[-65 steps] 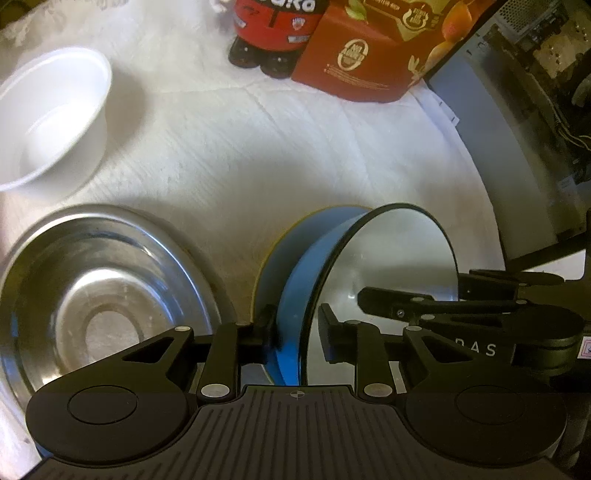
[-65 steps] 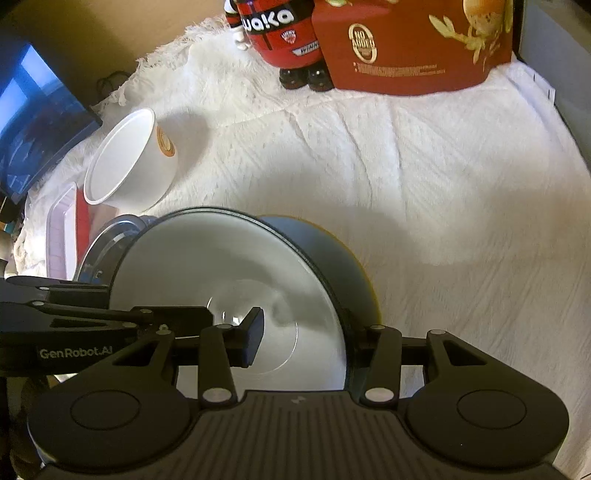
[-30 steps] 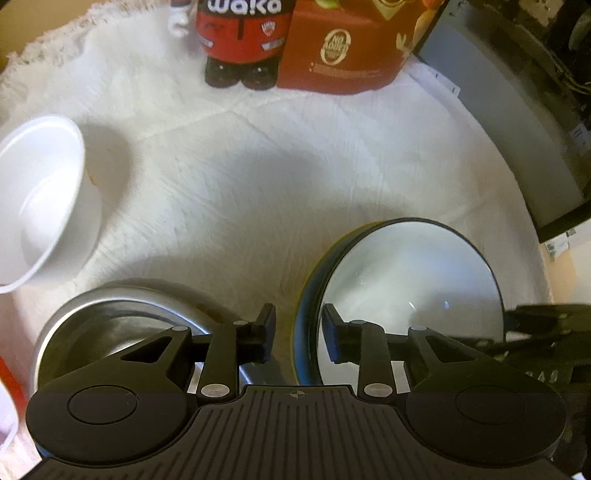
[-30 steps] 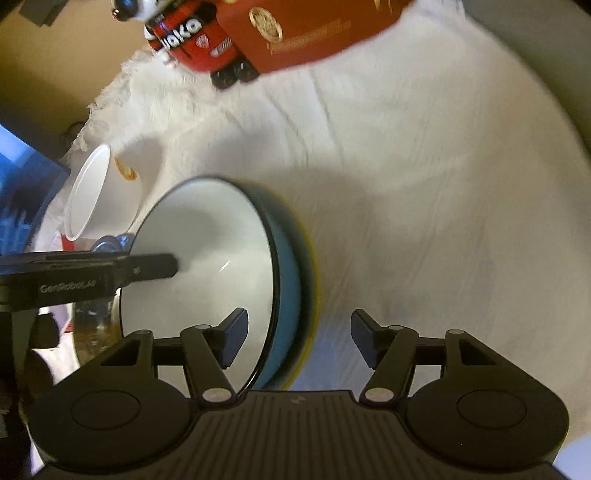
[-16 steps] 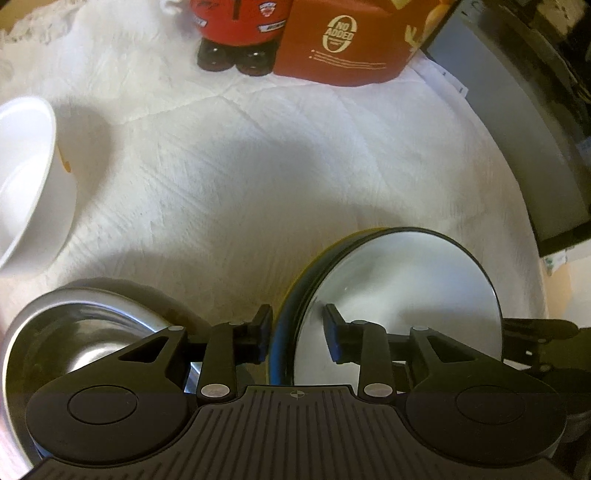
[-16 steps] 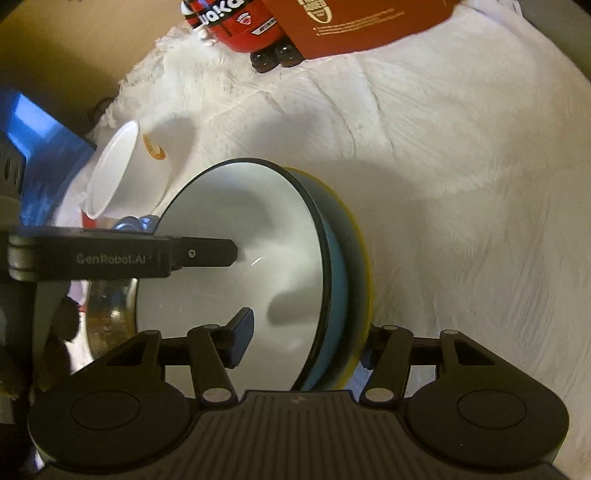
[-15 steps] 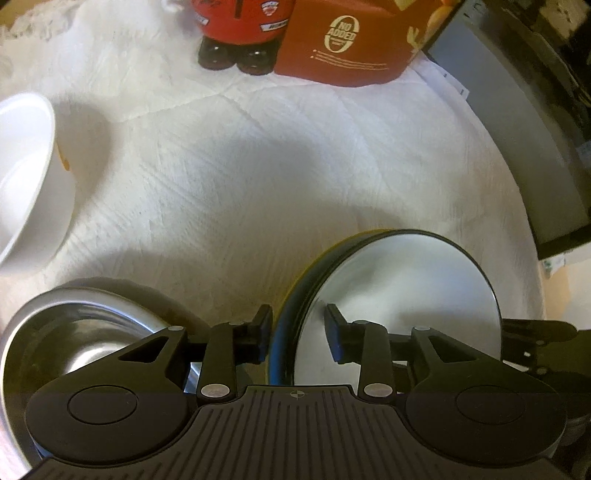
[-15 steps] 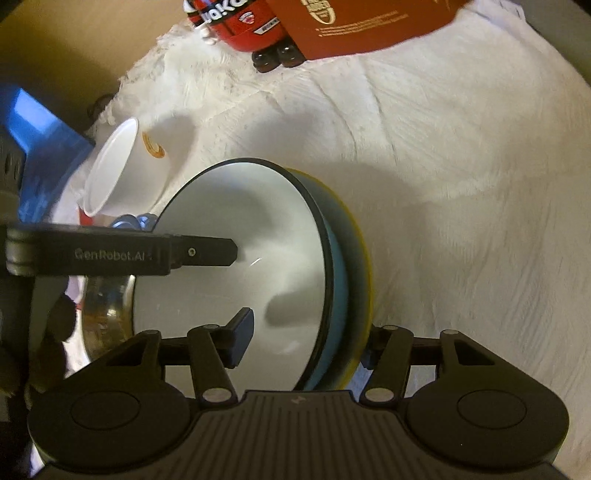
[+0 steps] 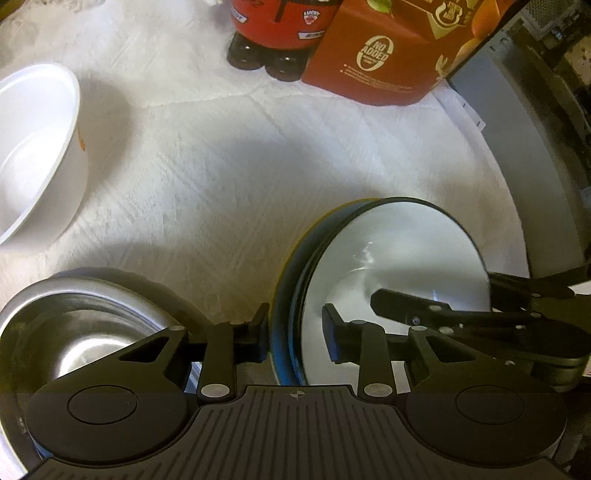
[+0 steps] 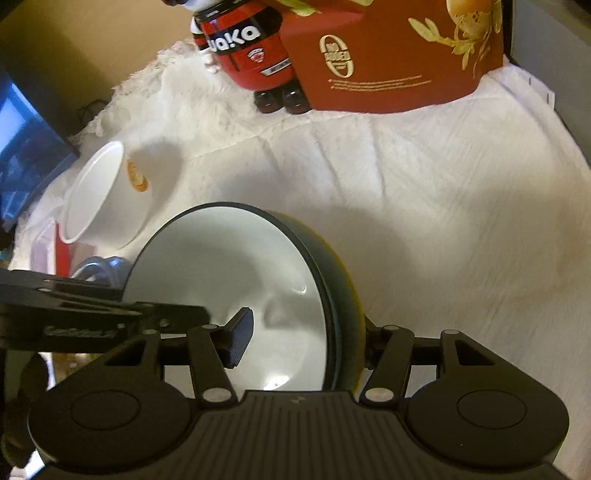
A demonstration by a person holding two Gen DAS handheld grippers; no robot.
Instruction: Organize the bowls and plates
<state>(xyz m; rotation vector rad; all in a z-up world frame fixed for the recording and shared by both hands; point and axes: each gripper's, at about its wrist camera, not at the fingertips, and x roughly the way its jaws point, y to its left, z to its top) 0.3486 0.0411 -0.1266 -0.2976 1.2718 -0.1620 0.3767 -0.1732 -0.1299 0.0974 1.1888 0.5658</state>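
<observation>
A white-faced plate with a blue back (image 9: 399,251) (image 10: 229,266) sits stacked on a yellow plate (image 9: 295,254) (image 10: 351,280). My left gripper (image 9: 295,328) is shut on the stack's rim at its left side. My right gripper (image 10: 306,343) straddles the opposite rim with its jaws wider than the stack; its left finger (image 10: 240,339) lies over the white face without touching it. A steel bowl (image 9: 85,325) sits at the lower left of the left wrist view. A white bowl (image 9: 33,147) (image 10: 103,195) stands further left.
A white cloth (image 9: 229,166) covers the table. A red carton (image 9: 388,55) (image 10: 399,62) and a red bottle-shaped toy (image 9: 280,29) (image 10: 255,62) stand at the back. A grey panel (image 9: 517,147) borders the right. A red-lidded container (image 10: 55,254) and a screen (image 10: 26,147) are at the left.
The right gripper opened and drew back a second ago, then came back around the stack's rim. Both views have shifted closer to the carton. The left gripper's hold is unchanged.
</observation>
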